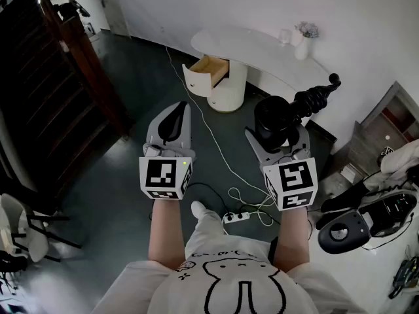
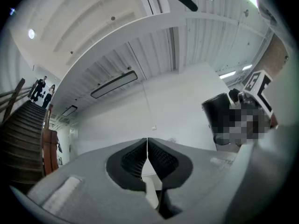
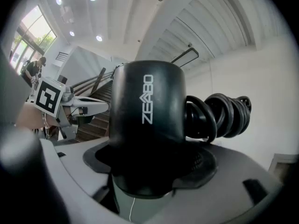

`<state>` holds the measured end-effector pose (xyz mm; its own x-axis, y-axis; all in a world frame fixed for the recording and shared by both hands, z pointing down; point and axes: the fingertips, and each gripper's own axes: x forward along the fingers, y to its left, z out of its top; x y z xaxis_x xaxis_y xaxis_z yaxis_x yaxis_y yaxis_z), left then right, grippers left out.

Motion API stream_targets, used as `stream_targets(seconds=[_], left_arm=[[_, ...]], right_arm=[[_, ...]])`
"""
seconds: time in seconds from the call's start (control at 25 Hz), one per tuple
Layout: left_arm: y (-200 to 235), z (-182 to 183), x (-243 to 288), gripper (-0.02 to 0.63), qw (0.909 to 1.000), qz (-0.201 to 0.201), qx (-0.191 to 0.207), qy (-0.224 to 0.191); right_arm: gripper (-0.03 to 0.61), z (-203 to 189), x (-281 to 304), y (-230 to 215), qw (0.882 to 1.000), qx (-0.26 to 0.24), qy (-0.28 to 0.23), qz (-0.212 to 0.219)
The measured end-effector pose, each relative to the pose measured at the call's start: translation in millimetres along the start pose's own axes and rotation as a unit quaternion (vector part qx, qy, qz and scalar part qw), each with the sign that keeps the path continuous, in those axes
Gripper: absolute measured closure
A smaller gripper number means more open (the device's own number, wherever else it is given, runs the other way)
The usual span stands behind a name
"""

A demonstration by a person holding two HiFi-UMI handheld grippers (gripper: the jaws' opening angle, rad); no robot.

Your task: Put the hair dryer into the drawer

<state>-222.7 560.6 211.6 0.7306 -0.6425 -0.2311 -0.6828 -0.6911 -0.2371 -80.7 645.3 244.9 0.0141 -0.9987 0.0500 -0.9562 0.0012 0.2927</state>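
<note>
The black hair dryer (image 3: 147,111) stands upright between the jaws of my right gripper (image 3: 149,164), which is shut on it; its coiled black cord (image 3: 219,115) bunches to the right. In the head view the hair dryer (image 1: 275,120) is held in the air by my right gripper (image 1: 278,139), the cord (image 1: 317,97) sticking out to the upper right. My left gripper (image 1: 171,124) hangs beside it, shut and empty; its pads (image 2: 135,160) touch each other. The open wooden drawer (image 1: 211,69) of a round white cabinet (image 1: 226,90) lies ahead on the floor.
A curved white counter (image 1: 262,48) with a small vase (image 1: 303,44) runs behind the cabinet. A white cable (image 1: 209,136) and power strip (image 1: 239,218) lie on the dark floor. Dark wooden stairs (image 1: 46,77) rise on the left. Black equipment (image 1: 366,218) sits at the right.
</note>
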Motion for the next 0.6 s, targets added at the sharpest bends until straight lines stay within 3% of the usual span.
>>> stream_targets(seconds=[0.32,0.6], left_arm=[[4.2,-8.5,22.7,0.598,0.9999,-0.005,0.011,0.004],[34.7,-37.6,72.8,0.598,0.9999,-0.009,0.005,0.009]], right_arm=[[0.227,-13.6,23.6,-14.8,0.999,0.032,0.004,0.006],[0.227,-21.6,83.2,-29.6,0.999,0.036,0.016,0.003]])
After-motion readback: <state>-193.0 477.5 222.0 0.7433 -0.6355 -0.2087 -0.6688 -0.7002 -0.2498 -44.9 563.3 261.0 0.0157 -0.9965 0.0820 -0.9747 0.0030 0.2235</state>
